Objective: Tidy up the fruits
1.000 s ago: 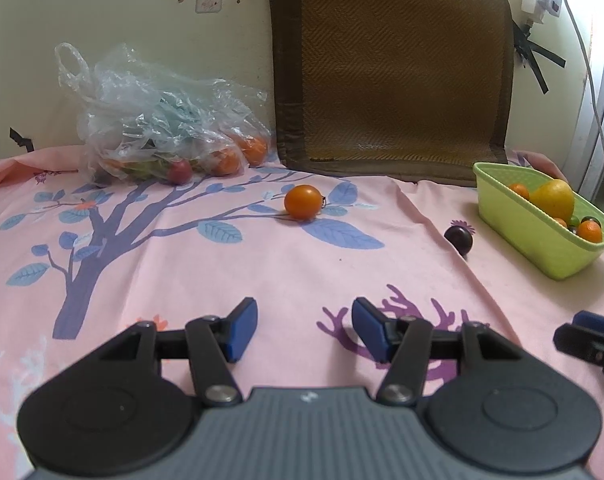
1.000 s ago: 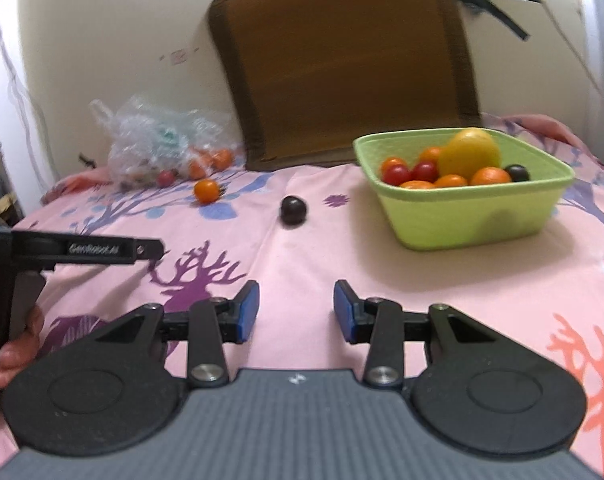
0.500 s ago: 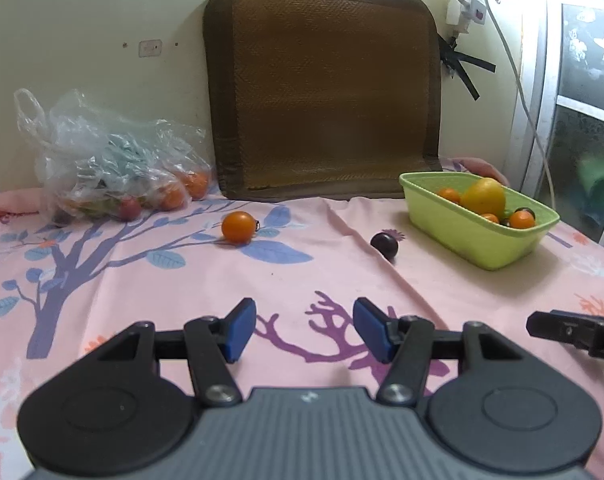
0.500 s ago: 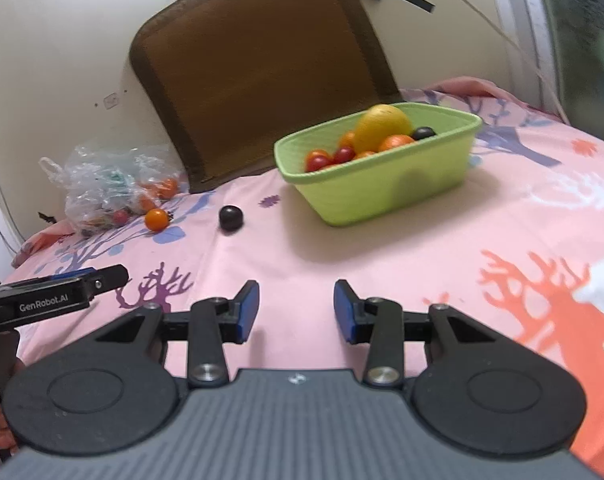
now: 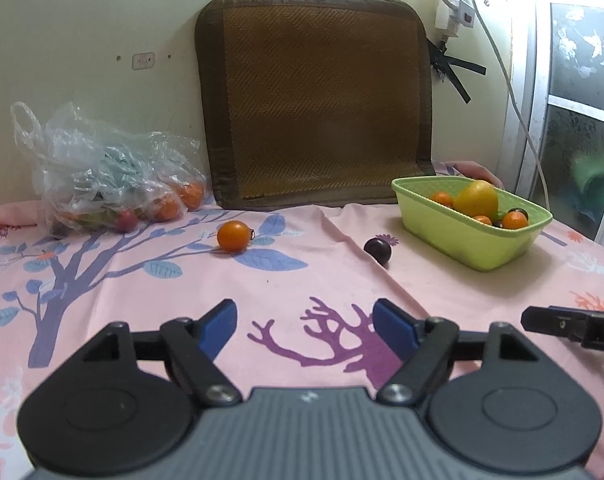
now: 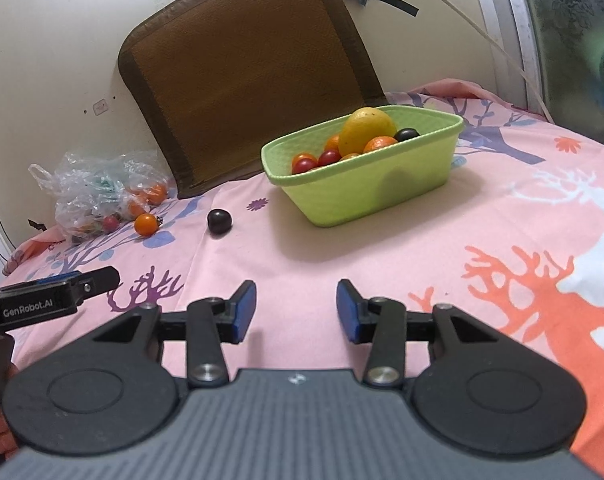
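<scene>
A small orange fruit [image 5: 233, 235] [image 6: 146, 224] and a dark purple fruit [image 5: 377, 250] [image 6: 219, 221] lie loose on the pink printed cloth. To the right stands a green basket [image 5: 477, 250] [image 6: 365, 196] with a yellow fruit [image 5: 477, 199] [image 6: 366, 127], oranges and red tomatoes in it. My left gripper [image 5: 305, 326] hovers near the front, well short of both loose fruits; its jaws are opening with nothing between them. My right gripper [image 6: 296, 306] is also low over the cloth, in front of the basket, jaws opening and empty.
A clear plastic bag [image 5: 102, 172] [image 6: 98, 192] with more fruit sits at the back left against the wall. A brown woven mat [image 5: 313, 96] leans on the wall behind. A white cable [image 5: 513, 92] hangs at the right by a window frame.
The left jaws have spread much wider. The right jaws have opened slightly. Both views swung so the basket and window side show more.
</scene>
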A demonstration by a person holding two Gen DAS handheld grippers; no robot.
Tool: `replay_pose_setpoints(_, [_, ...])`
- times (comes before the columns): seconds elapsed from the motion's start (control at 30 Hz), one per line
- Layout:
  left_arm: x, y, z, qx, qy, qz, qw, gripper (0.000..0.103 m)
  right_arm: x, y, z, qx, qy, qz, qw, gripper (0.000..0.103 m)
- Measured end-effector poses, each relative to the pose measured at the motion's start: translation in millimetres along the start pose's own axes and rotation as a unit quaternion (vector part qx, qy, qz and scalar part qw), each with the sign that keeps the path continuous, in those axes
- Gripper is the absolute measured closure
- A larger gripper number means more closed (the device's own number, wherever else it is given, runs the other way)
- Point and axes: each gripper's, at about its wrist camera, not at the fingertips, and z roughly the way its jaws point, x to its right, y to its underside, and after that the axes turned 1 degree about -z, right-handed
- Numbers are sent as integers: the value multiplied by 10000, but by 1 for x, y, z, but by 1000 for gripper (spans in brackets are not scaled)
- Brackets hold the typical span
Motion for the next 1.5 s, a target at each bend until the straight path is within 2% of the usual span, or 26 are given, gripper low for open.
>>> replay_pose_setpoints(0.83, [4,1,1,9,-78,240,9997,19,9,0,-7,211,-208,328,9990,52])
replay_pose_setpoints(1.5, [4,1,1,13,-95,230,9997,18,3,2,-9,251,-137,210,9994,52])
